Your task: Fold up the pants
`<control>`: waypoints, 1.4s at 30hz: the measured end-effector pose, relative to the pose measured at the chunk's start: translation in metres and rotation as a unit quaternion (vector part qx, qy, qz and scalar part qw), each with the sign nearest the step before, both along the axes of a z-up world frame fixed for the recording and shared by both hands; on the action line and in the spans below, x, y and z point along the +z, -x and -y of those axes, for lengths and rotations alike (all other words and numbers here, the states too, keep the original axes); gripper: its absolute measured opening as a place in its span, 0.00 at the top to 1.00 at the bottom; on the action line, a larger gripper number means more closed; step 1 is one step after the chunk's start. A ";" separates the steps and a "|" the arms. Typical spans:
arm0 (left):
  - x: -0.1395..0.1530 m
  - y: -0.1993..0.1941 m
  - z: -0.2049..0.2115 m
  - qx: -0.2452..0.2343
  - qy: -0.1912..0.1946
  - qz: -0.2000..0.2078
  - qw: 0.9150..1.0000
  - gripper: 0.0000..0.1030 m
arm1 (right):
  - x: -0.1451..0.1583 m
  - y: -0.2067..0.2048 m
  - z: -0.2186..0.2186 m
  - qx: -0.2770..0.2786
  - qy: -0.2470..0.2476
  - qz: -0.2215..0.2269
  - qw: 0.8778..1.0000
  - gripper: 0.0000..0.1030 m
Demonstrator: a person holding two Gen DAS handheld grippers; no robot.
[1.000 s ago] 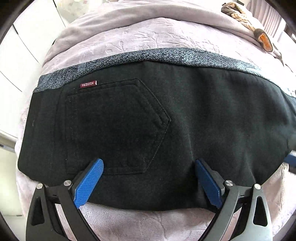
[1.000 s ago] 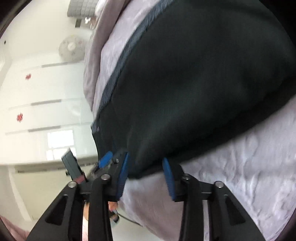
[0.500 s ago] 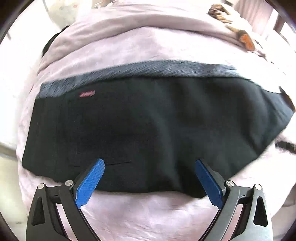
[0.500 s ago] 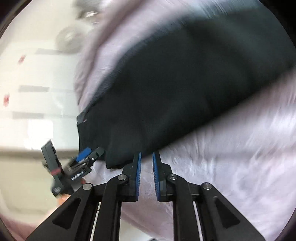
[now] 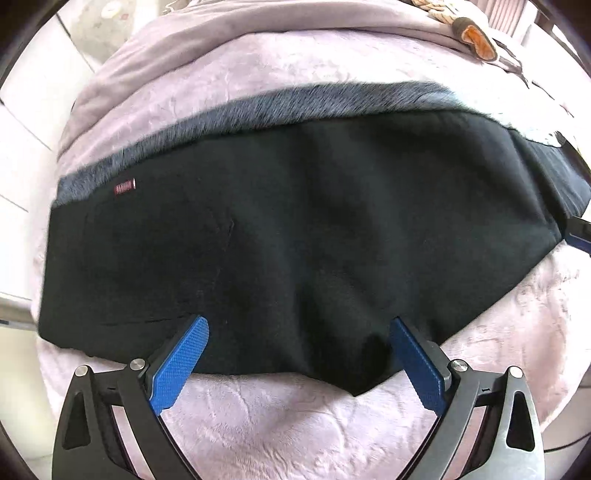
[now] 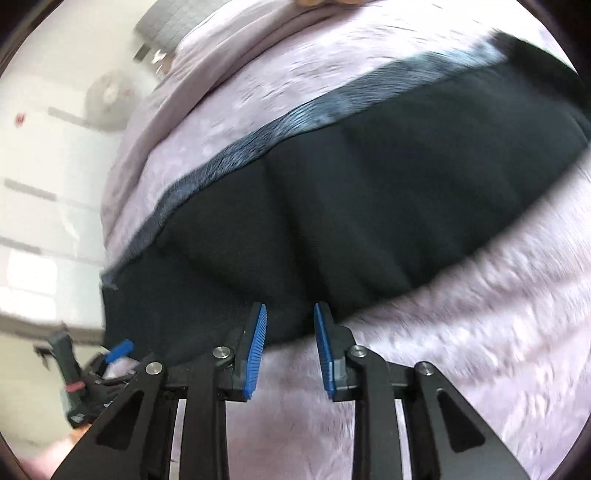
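Black pants (image 5: 295,229) lie folded flat across a lilac bed cover (image 5: 295,424), with a grey fleecy lining strip (image 5: 258,110) along the far edge and a small red label (image 5: 124,185) at the left. My left gripper (image 5: 299,323) hovers wide open over the pants' near edge, gripping nothing. In the right wrist view the same pants (image 6: 369,192) stretch away. My right gripper (image 6: 290,306) is above their near edge with its jaws opening. The gap between them is narrow and no cloth is pinched in it. A blue finger (image 6: 120,349) of the left gripper shows at lower left.
A brown and orange plush item (image 5: 472,29) lies at the bed's far right. A folded lilac blanket (image 5: 258,22) runs along the far side. White cupboards (image 6: 37,147) and a round fan (image 6: 110,99) stand beyond the bed's left edge (image 5: 48,280).
Both grippers have drawn back and risen, so more of the pants shows. The right gripper left the pants' corner, closed almost fully, then parted again. The left stayed wide open.
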State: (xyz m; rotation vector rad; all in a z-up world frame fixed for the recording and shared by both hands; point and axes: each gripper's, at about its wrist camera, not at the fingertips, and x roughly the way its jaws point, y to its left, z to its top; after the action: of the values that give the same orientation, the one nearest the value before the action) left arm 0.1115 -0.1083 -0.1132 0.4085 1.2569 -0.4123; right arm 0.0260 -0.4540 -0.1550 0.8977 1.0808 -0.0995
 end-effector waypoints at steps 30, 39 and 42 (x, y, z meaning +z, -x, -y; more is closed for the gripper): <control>-0.017 -0.095 0.149 0.075 0.013 0.039 0.996 0.03 | -0.002 -0.087 0.105 -0.039 0.036 0.015 0.998 0.76; 0.009 -0.045 0.160 0.051 -0.003 -0.005 0.999 0.03 | 0.030 -0.021 0.096 -0.034 -0.013 0.013 0.999 0.58; 0.019 -0.023 0.173 0.034 -0.001 -0.020 0.999 0.03 | 0.034 -0.002 0.092 -0.037 -0.024 0.007 0.999 0.58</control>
State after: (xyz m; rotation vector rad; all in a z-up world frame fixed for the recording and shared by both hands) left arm 0.1346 -0.2814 -0.0942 0.3604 1.3067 -0.3634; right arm 0.0282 -0.5462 -0.1214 0.9810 1.0415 -0.1280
